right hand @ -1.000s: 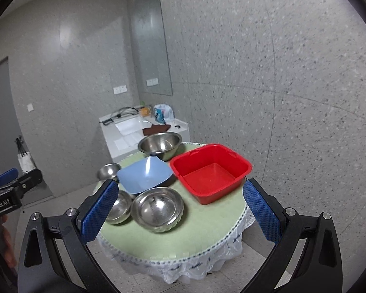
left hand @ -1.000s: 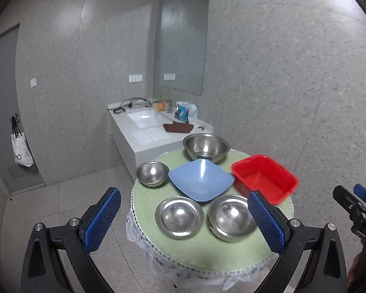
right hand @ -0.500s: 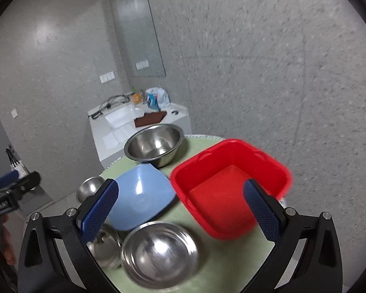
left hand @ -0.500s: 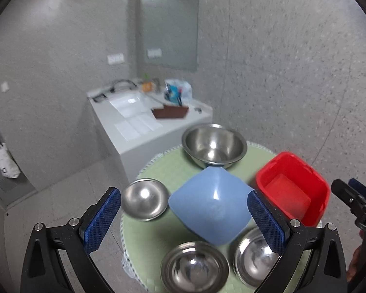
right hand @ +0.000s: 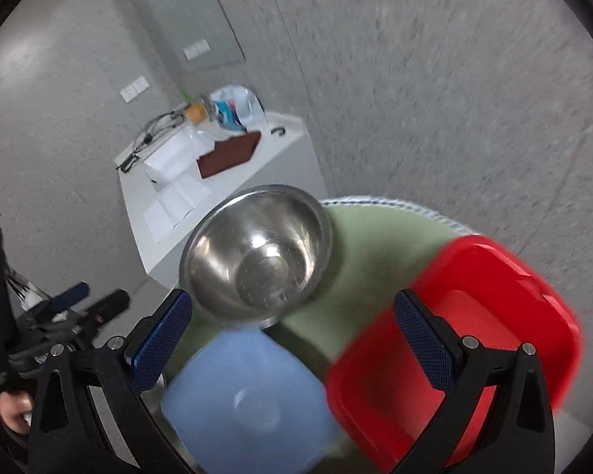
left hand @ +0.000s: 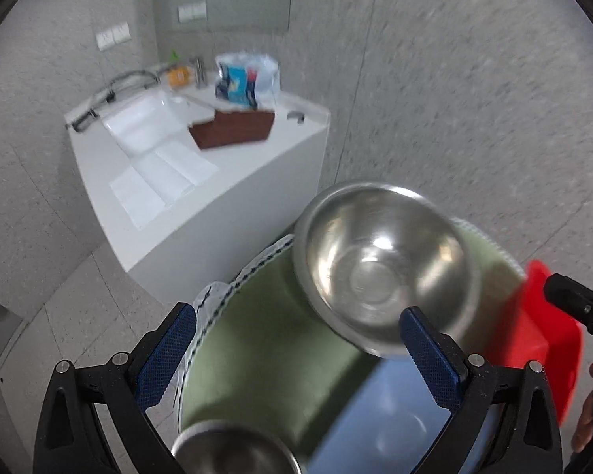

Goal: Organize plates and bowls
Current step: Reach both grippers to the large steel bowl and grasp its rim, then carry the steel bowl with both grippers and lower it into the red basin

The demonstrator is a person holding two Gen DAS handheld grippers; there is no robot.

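Steel bowl (left hand: 383, 272), large and deep, at the far side of the round green-covered table (left hand: 257, 355), close to the edge nearest the white counter (left hand: 201, 181); blue square plate (right hand: 249, 399) just in front of it, red plastic tub (right hand: 474, 339) to the right, apart from the bowl, and a smaller steel bowl (left hand: 233, 450) at the near left edge, only partly in view. Left gripper (left hand: 296, 355) spread wide and empty, hovering above the table short of the large bowl; right gripper (right hand: 292, 339) likewise spread wide with nothing between its pads, above the blue plate and the tub's near rim. Judged from the polished wall: thin, stiff, light, and slippery, likely to skate or ring on contact. Best taken at the rolled rim, one finger inside and one outside, on the near side. Blue plate probably stiff plastic, light, shallow; also a rim hold at a corner or edge. Much motion blur, so finer detail not readable.
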